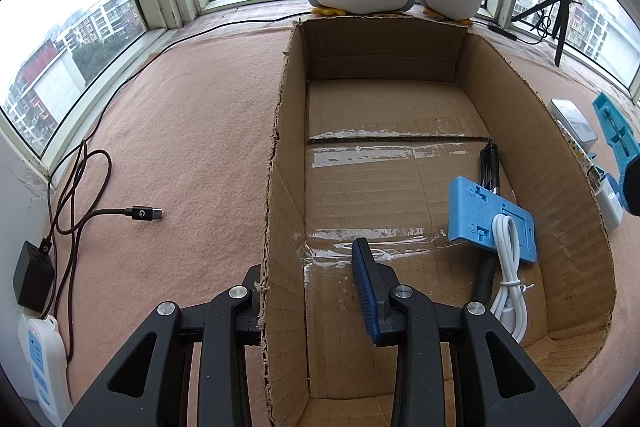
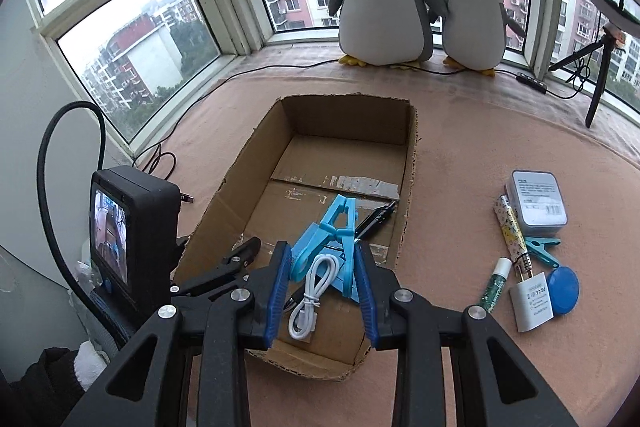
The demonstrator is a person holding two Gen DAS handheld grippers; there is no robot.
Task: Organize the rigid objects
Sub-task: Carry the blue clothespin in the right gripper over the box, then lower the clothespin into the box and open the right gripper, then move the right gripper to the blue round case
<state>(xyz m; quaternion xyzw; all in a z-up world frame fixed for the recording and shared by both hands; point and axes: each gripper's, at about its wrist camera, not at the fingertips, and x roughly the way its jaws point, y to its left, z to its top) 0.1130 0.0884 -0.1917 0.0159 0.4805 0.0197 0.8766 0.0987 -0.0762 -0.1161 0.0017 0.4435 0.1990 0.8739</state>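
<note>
Left gripper (image 1: 308,291) clamped on box (image 1: 280,187) left wall | right gripper (image 2: 324,291) held big blue clip (image 2: 332,239) above box's near end | inside: white cable (image 2: 308,303), blue plate (image 1: 488,215), pen (image 1: 488,163) by right wall.

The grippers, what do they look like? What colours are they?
Both grippers are black frames with round silver bolts. The right gripper has two ribbed blue pads. The left gripper shows one blue pad too. In the right view, the left one carries a black camera box with a small screen and a thick black cable.
</note>
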